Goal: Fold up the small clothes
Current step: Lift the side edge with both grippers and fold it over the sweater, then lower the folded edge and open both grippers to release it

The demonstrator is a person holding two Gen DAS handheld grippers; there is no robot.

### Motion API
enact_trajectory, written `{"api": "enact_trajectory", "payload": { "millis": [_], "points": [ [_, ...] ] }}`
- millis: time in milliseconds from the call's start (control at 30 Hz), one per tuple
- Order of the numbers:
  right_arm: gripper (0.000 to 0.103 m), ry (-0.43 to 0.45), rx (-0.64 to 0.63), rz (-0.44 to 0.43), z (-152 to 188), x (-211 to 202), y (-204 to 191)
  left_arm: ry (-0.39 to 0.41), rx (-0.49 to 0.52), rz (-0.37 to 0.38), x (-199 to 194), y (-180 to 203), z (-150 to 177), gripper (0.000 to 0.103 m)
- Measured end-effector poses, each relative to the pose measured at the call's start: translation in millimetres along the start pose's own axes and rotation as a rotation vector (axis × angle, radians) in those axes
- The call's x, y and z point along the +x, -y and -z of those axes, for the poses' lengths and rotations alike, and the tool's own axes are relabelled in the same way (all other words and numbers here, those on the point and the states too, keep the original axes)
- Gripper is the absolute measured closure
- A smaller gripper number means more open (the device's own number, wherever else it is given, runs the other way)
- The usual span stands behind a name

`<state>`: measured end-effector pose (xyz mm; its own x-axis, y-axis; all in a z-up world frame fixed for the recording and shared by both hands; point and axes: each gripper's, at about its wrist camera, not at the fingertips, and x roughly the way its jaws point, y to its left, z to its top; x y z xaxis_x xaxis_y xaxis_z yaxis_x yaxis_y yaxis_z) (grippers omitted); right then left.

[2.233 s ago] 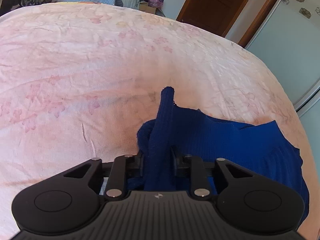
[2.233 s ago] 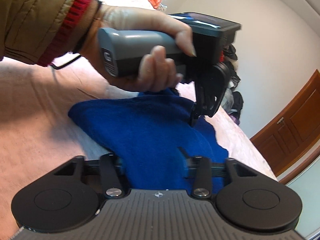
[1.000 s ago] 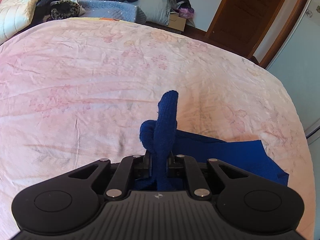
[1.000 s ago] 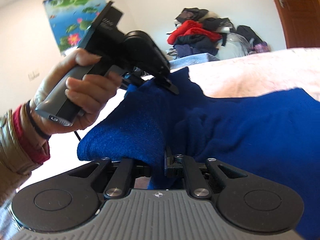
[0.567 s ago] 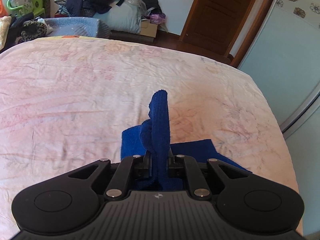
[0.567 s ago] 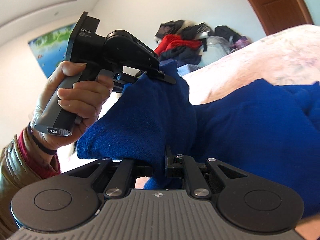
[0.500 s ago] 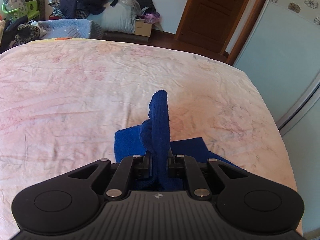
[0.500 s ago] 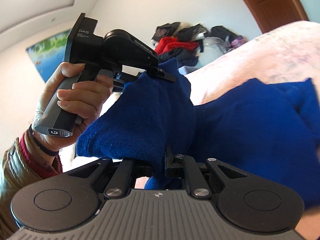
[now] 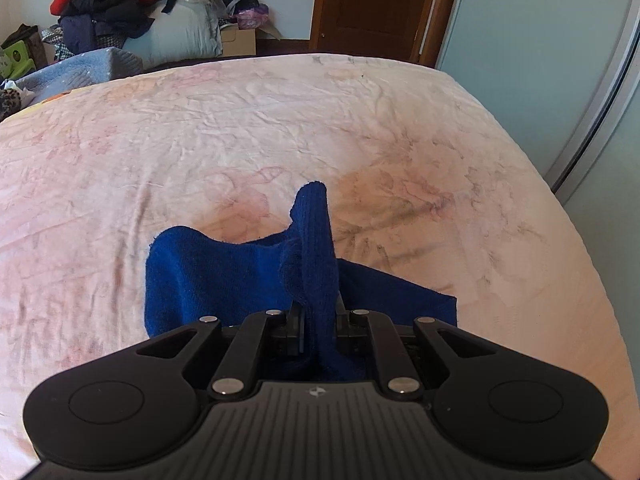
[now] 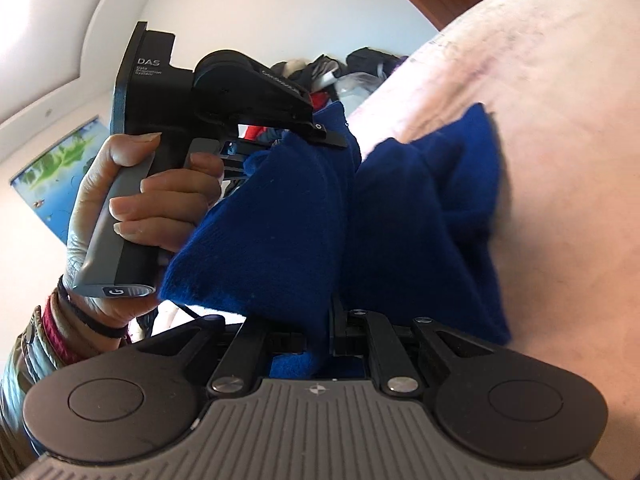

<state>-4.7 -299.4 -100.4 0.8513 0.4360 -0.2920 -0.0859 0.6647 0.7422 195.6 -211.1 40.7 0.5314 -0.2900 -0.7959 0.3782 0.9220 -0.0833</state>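
Observation:
A dark blue knit garment hangs above the pink flowered bed sheet. My left gripper is shut on one bunched edge of it, and a fold sticks up between the jaws. My right gripper is shut on another edge of the same garment. In the right wrist view the left gripper, held by a hand, pinches the cloth's upper corner. The garment is stretched between the two grippers, and its lower part drapes toward the bed.
A pile of clothes and a light blue blanket lie beyond the far edge of the bed. A brown door and a pale wardrobe panel stand at the back right. A picture hangs on the wall.
Both grippers have lifted the blue garment off the bed and turned. More of the cloth now hangs loose to the left of my left gripper.

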Motion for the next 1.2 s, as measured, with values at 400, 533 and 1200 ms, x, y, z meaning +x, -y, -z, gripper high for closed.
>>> {"api": "enact_trajectory", "payload": {
  "millis": [400, 533, 1200],
  "points": [
    [0.091, -0.013, 0.021, 0.014, -4.7, 0.6, 6.5, -0.017, 0.037, -0.031, 17.3, 16.5, 6.0, 0.093],
    [0.091, -0.017, 0.012, 0.023, -1.8, -3.6, 3.9, -0.024, 0.046, -0.026, 20.8, 18.7, 6.8, 0.092],
    [0.071, -0.015, 0.196, 0.027, 4.0, -31.8, 22.0, 0.224, 0.046, -0.05, -48.6, -73.9, 43.0, 0.027]
  ]
}}
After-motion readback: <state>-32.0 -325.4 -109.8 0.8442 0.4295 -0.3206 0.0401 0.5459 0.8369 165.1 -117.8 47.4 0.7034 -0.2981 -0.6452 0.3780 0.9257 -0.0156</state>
